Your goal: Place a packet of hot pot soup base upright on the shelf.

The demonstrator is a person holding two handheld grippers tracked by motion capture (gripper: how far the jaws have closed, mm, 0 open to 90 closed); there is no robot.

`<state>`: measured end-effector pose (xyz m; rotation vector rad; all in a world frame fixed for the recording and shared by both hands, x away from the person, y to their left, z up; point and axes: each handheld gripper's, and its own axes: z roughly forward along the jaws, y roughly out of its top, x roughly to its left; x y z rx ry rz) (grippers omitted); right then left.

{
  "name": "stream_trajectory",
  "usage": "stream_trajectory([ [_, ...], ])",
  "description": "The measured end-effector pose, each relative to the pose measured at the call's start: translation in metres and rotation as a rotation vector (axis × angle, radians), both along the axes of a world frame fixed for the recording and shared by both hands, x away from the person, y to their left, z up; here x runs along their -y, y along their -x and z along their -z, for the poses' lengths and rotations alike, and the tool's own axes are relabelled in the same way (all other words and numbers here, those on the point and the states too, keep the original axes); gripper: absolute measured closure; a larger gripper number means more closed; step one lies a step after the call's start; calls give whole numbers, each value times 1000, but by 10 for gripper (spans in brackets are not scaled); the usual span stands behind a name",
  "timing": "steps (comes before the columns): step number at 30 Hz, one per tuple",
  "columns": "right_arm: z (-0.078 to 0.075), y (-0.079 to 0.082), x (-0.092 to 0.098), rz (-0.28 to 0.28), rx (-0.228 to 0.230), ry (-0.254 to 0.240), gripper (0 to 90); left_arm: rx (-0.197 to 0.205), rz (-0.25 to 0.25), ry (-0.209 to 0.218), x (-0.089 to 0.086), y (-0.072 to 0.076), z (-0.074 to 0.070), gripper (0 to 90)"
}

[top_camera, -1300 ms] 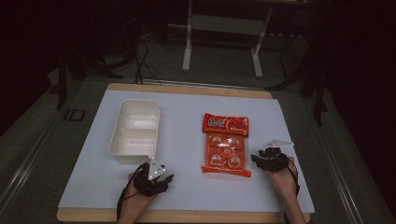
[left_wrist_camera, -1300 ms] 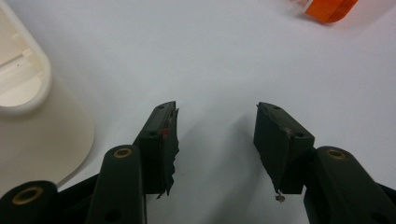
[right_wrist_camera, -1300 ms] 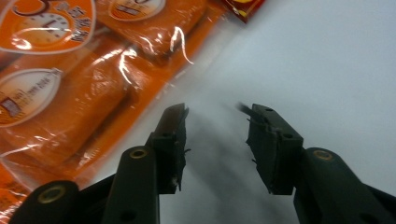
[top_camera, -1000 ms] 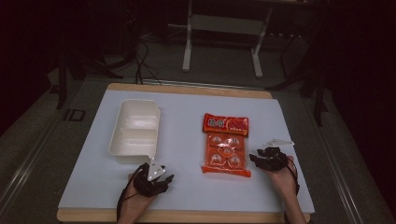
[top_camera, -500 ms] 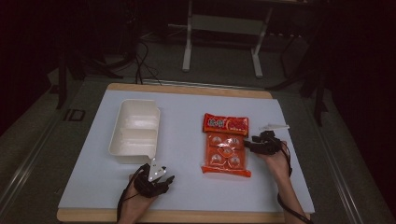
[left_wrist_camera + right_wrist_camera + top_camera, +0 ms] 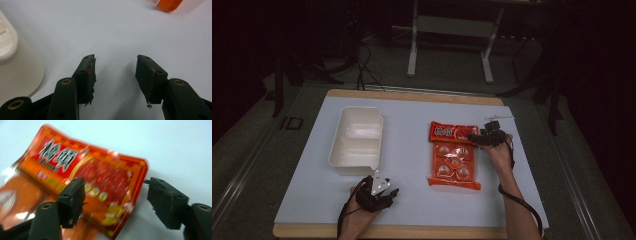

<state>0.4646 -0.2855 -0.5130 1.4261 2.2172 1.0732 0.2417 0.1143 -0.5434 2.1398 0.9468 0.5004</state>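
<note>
An orange snack packet (image 6: 454, 160) with a red printed header lies flat on the pale blue table, right of centre. My right gripper (image 6: 476, 137) is at the header's right end, pointing left. In the right gripper view the jaws (image 6: 115, 182) have just been opening and stand wide. The header's corner (image 6: 117, 177) lies between them, untouched by the pads. My left gripper (image 6: 388, 193) rests near the front edge, open with nothing between its jaws (image 6: 116, 58). It is just in front of the white tray (image 6: 354, 167).
The white divided tray (image 6: 15, 65) sits left of centre, and its wall is close to my left gripper's left jaw. A corner of the orange packet (image 6: 170, 3) shows far ahead of that gripper. The table's wooden edge (image 6: 412, 95) runs along the back.
My right gripper has moved away from the front along the packet's right side, up to its red header, and its jaws have spread wider. The left gripper has stayed put.
</note>
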Motion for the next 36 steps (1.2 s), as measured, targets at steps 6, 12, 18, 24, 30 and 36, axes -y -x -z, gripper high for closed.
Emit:
stream_trajectory([
  [6,7,-16,0,13,-63,-49,331,1,2,-1,0,0,0,500],
  [12,7,-14,-2,-25,-47,-154,431,4,3,-4,1,0,0,499],
  [18,2,-6,-4,-128,10,-168,404,4,4,-4,1,0,0,499],
  [24,-2,0,-14,-281,17,-174,427,3,4,-3,1,0,0,499],
  [30,-4,2,-39,-337,15,-32,510,7,5,-7,1,1,0,500],
  [36,-7,-4,-61,-356,12,171,649,7,8,-8,1,1,0,500],
])
